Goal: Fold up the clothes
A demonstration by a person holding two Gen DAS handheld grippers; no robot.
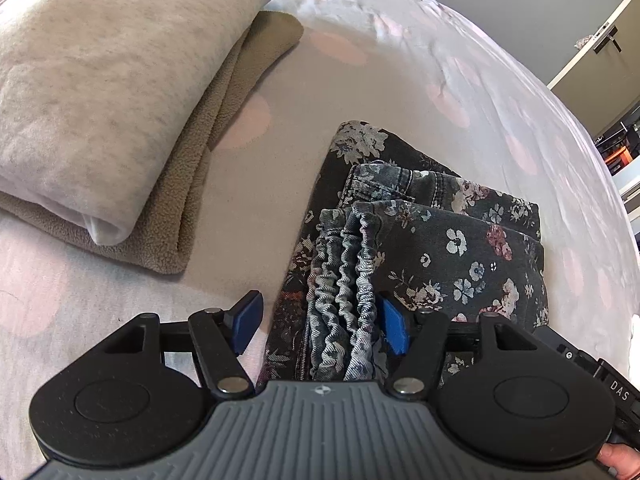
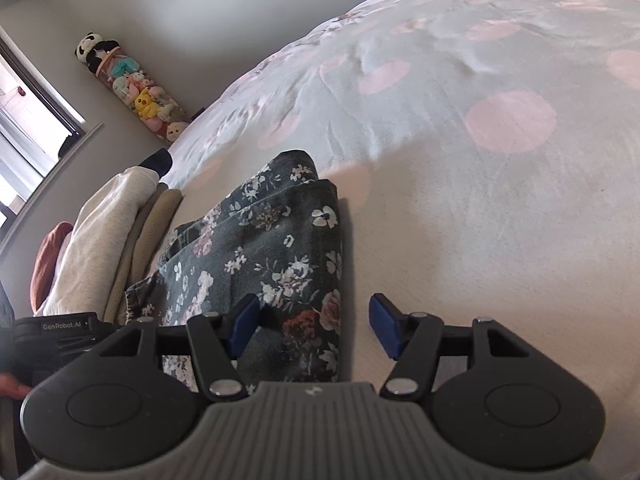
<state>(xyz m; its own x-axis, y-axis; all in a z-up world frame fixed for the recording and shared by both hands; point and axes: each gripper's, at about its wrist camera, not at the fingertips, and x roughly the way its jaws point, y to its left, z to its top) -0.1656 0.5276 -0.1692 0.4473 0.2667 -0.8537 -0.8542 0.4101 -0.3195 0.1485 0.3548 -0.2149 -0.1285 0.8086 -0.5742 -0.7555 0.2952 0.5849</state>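
Folded dark floral trousers [image 1: 460,240] lie on the bed cover [image 1: 400,80], which is pale with pink dots. My left gripper [image 1: 320,324] is open over their left end. The gathered elastic waistband [image 1: 348,280] lies between its blue pads, which stand wide apart. In the right wrist view the trousers [image 2: 272,248] reach away from me. My right gripper [image 2: 316,326] is open over their right folded edge. Its left pad is above the fabric and its right pad is above the bare bed cover [image 2: 480,200].
A folded stack sits left of the trousers, a light grey garment [image 1: 112,80] on a tan fleece [image 1: 224,128]. The stack [image 2: 100,240] also shows in the right wrist view. A tube of plush toys [image 2: 136,92] and a window [image 2: 24,120] stand by the wall. A cupboard door [image 1: 600,52] is at far right.
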